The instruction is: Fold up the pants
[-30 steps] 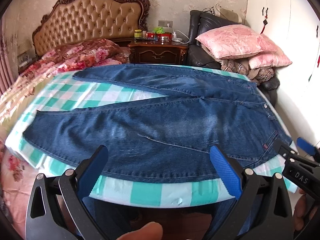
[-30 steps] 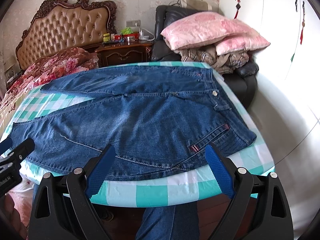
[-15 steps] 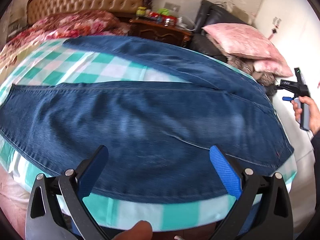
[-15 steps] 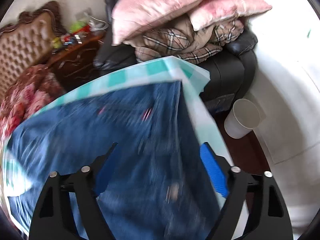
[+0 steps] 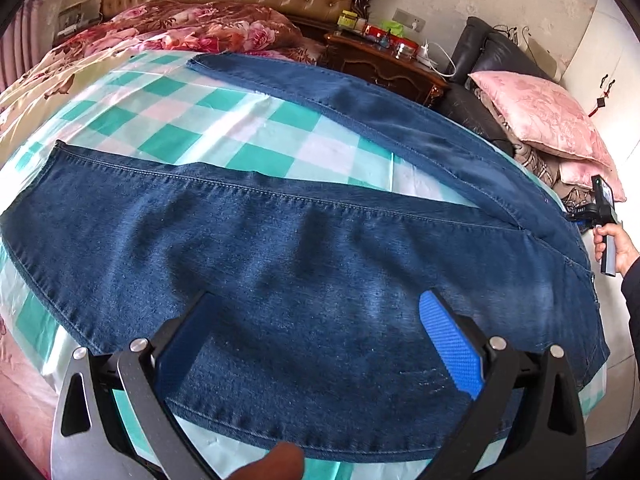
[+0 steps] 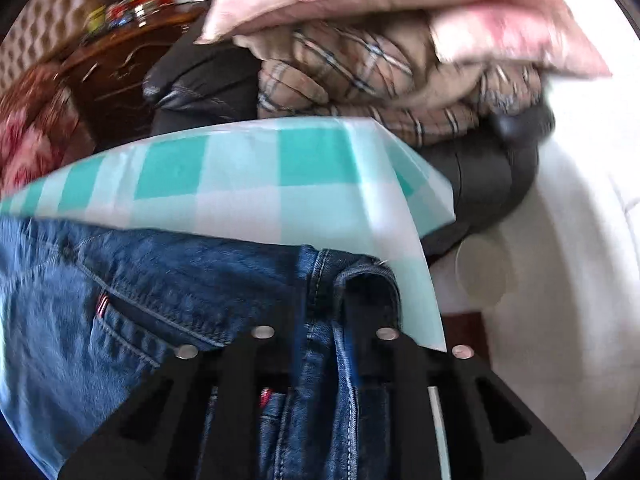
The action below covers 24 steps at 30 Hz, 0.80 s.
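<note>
Only jeans (image 6: 168, 304), red tab (image 6: 103, 305).

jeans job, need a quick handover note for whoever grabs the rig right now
Left gripper: jaws open, over the near leg's lower edge, holding nothing.
Right gripper: jaws closing on the bunched waistband corner.
Jeans: flat on the checked tablecloth, legs splayed, waist toward the pink pillow.
Done: waistband grab under way; no fold visible.
Left: probably grip the near leg, then fold.
</note>
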### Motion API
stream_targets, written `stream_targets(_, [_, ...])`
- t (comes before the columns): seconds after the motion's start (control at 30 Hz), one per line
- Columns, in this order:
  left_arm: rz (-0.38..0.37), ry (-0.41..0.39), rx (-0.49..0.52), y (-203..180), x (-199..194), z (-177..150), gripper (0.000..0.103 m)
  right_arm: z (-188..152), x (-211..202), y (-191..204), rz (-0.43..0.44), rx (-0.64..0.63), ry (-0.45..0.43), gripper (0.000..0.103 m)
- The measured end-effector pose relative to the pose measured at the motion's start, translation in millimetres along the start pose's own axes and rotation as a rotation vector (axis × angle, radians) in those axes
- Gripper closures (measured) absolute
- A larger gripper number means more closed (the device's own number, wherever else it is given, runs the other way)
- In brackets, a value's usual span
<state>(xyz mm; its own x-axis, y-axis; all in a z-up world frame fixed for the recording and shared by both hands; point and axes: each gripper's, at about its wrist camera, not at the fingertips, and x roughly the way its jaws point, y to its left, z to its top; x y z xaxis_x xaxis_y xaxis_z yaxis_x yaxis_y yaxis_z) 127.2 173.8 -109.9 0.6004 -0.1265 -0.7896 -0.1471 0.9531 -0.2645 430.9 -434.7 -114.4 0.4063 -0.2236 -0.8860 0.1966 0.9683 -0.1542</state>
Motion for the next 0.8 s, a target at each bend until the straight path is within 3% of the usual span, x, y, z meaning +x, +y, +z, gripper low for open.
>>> stream_targets(0.2, [-0.016,-0.031,0.014,-9.1,-6.7,14.7,0.002,-20.0,-77.3,-2.0,0.094,-0.023,-0.188,0.088])
stream_targets(0.3, [-0.040,-0.044,0.007,-10.9,-12.3,25.5,0.002,-50.0,-145.2,5.4,0.184,-0.061,-0.312,0.088])
stream_targets(0.4, [-0.110,-0.059,-0.027,-7.1,-19.3,48.3,0.005,-99.2,-202.9,9.9,0.307,-0.078,-0.395,0.088])
stream_targets(0.43, [-0.131,-0.061,-0.039,-6.4,-20.6,55.0,0.010,-114.8,-213.8,9.5,0.342,-0.077,-0.402,0.088])
stream_targets(0.5, [-0.208,-0.051,-0.087,-0.6,-15.9,83.4,0.033,-144.8,-227.1,8.4,0.414,-0.064,-0.394,0.088])
stream_targets(0.6, [-0.276,-0.032,-0.143,5.9,4.4,130.8,0.041,-186.5,-229.9,0.8,0.496,-0.028,-0.370,0.088])
stream_targets(0.7, [-0.364,0.037,-0.257,17.5,58.0,199.1,0.051,-204.9,-220.7,-11.4,0.523,0.017,-0.345,0.088])
stream_targets(0.8, [-0.381,0.106,-0.345,22.9,116.1,251.9,0.061,-212.7,-214.0,-13.6,0.549,0.041,-0.330,0.088])
